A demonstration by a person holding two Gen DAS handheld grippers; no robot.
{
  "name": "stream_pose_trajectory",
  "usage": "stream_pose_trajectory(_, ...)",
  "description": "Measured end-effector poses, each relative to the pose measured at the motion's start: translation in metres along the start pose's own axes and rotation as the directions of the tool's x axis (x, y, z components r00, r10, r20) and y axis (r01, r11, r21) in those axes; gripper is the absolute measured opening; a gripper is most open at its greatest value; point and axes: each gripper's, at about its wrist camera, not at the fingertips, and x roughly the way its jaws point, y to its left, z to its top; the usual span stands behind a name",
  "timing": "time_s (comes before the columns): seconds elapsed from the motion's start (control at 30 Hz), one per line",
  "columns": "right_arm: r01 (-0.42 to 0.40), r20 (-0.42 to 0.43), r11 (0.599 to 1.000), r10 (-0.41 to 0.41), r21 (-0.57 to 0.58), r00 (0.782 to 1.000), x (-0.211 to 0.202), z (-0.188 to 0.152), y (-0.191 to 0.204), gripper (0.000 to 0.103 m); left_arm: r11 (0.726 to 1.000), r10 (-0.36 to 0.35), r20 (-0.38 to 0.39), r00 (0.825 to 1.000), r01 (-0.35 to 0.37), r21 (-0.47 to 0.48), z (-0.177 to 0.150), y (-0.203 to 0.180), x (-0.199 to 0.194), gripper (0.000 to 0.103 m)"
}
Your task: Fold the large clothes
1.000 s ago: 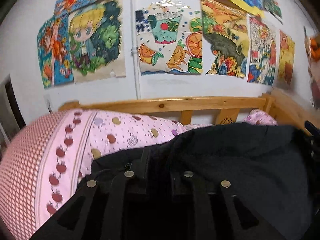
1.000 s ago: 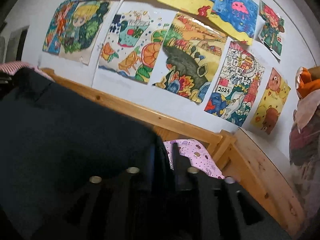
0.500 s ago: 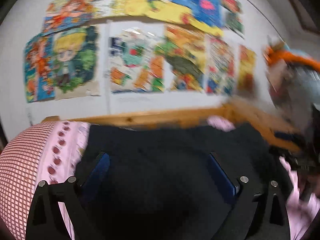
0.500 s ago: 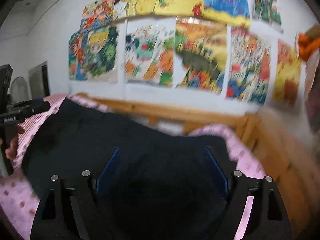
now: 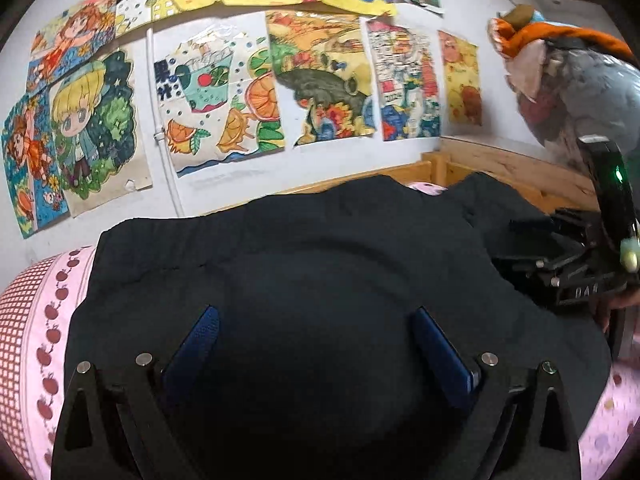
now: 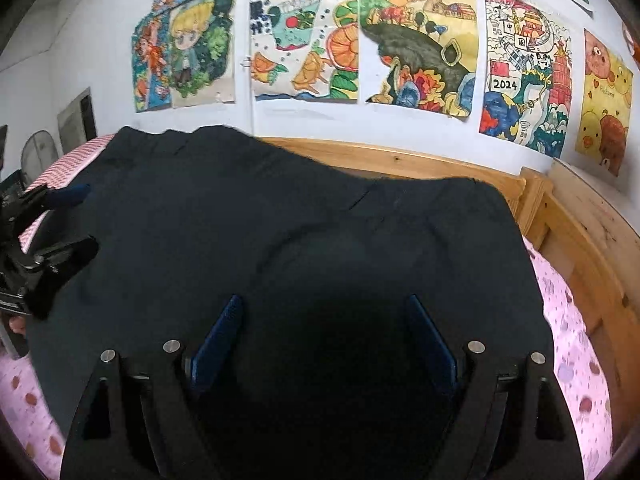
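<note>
One dark garment (image 5: 320,280) spread on pink bedding (image 6: 572,320). Two grippers, left (image 5: 316,320) and right (image 6: 324,312), jaws wide, empty.

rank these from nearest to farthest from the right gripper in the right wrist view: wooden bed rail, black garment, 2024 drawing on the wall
1. black garment: directly under and ahead of the open right gripper, spread on the bed.
2. wooden bed rail: behind the garment's far edge, along the wall.
3. 2024 drawing: taped on the wall above the rail, upper right.
</note>
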Motion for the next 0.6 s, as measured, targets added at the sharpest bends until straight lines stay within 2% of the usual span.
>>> stream_pose_trajectory(0.13,0.060,0.001,0.998,-0.060,-0.019,0.998,0.019,0.010,-0.002,0.081,0.995,0.043,-0.051,0.998,-0.047,-0.091,0.007,0.017,0.027,0.103)
stream_pose_trajectory(0.23,0.083,-0.018,0.996,-0.083,0.015,0.996,0.036,0.014,-0.008,0.081,0.982,0.039,-0.085,0.996,-0.054,-0.181,0.006,0.033,0.044,0.103)
stream_pose_trajectory(0.33,0.085,-0.031,0.995,-0.084,0.047,0.996,0.048,0.013,-0.014,0.086,0.980,0.032,-0.113,0.993,-0.054,-0.192,0.003,0.036,0.058,0.103)
stream_pose_trajectory(0.47,0.050,-0.050,0.994,-0.045,0.098,0.998,0.066,0.003,-0.021,0.091,0.981,0.019,-0.131,0.991,-0.044,-0.188,-0.003,0.034,0.070,0.103)
stream_pose_trajectory(0.6,0.025,-0.047,0.991,-0.019,0.128,0.999,0.075,-0.006,-0.025,0.093,0.980,0.015,-0.108,0.994,-0.036,-0.196,-0.008,0.033,0.073,0.103)
